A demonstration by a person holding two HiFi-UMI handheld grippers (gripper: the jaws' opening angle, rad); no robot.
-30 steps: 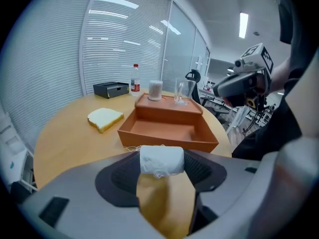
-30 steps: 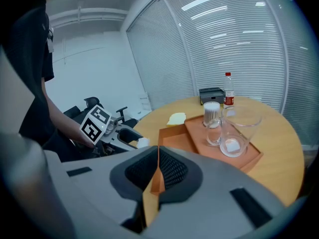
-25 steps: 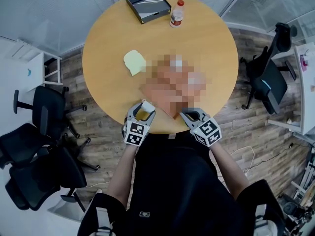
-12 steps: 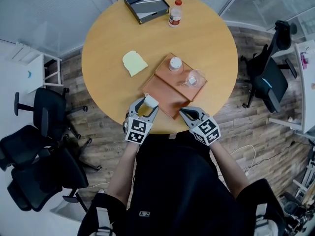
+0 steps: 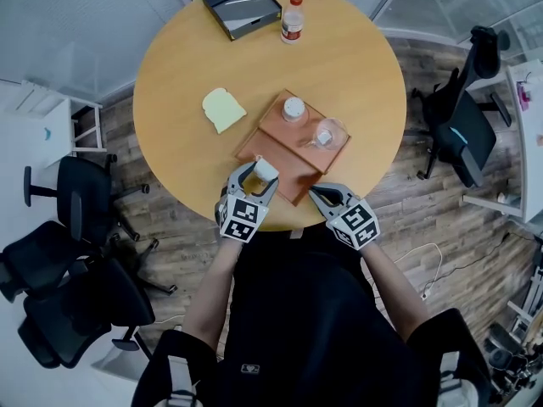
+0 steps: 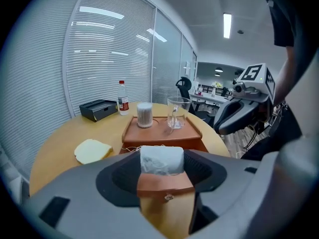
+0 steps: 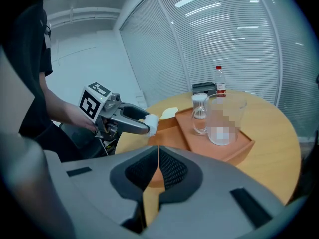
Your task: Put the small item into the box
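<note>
A small white roll sits between the jaws of my left gripper, which is shut on it. The roll hangs just over the near corner of the flat brown box on the round table. My right gripper hovers at the table's near edge, just right of the box, its jaws shut with nothing between them. The right gripper view shows the left gripper with the white roll at its tip.
In the box's far half stand a cotton swab jar and a glass mug. A yellow sponge lies left of the box. A black case and a bottle stand at the far edge. Office chairs surround the table.
My left gripper has moved right and away from me with the white roll, from the table's edge to over the box's near corner. The right gripper has stayed put.
</note>
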